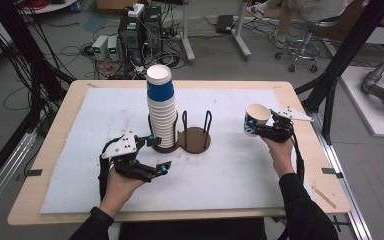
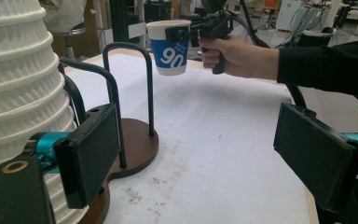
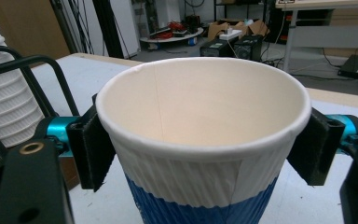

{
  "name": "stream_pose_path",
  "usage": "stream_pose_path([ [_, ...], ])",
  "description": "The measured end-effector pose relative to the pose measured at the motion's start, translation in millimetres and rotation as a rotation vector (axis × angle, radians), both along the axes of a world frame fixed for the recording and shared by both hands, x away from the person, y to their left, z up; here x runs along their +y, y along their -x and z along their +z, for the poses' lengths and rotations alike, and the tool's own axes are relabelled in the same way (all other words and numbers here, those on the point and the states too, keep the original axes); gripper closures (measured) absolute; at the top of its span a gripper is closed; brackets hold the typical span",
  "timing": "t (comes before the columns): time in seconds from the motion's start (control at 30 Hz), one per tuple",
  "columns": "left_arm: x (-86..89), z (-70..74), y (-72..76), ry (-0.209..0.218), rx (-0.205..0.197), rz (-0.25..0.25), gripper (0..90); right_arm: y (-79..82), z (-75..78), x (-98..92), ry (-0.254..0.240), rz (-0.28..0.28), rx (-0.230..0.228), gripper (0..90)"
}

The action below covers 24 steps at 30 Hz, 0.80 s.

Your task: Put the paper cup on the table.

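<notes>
A tall stack of white ribbed paper cups [image 1: 161, 107], its top cup banded blue, stands in one ring of a brown two-ring cup holder [image 1: 196, 140]. My right gripper [image 1: 261, 128] is shut on a single paper cup [image 1: 256, 119], white above and blue below, held upright above the table's right side. In the right gripper view both pads [image 3: 92, 149] press on that cup [image 3: 200, 140] below its rim. My left gripper [image 1: 160, 155] is open at the holder's near left. In the left gripper view the stack [image 2: 18, 93] lies outside the left jaw, with nothing between the jaws.
The holder's second ring, with black wire posts [image 1: 208, 122], stands empty beside the stack. A white mat [image 1: 230, 170] covers most of the wooden table. Computers, cables and a stool [image 1: 305, 47] are on the floor beyond the far edge.
</notes>
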<state>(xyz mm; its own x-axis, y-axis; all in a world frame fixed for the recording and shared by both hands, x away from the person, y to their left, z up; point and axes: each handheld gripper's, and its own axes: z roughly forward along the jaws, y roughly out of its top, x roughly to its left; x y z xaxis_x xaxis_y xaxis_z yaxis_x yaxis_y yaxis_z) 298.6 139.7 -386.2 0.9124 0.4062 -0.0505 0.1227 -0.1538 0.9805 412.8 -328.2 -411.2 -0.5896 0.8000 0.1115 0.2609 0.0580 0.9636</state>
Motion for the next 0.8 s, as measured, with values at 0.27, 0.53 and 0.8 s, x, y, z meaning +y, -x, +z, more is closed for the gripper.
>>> stream_pose_path([
  [0.27, -1.4, -1.8, 0.9, -0.006, 0.003, -0.006, 14.5, -6.9, -10.2, 3.9, 0.025, -0.006, 0.027, 21.2],
  [0.53, 1.8, -3.6, 2.8, -0.012, 0.007, 0.003, 14.5, -14.2, -18.7, 5.2, 0.034, -0.026, 0.044, 21.2],
  [0.8, 4.2, -4.8, 4.3, -0.013, 0.010, 0.007, 14.5, -19.2, -24.4, 3.9, 0.048, -0.052, 0.052, 20.9],
])
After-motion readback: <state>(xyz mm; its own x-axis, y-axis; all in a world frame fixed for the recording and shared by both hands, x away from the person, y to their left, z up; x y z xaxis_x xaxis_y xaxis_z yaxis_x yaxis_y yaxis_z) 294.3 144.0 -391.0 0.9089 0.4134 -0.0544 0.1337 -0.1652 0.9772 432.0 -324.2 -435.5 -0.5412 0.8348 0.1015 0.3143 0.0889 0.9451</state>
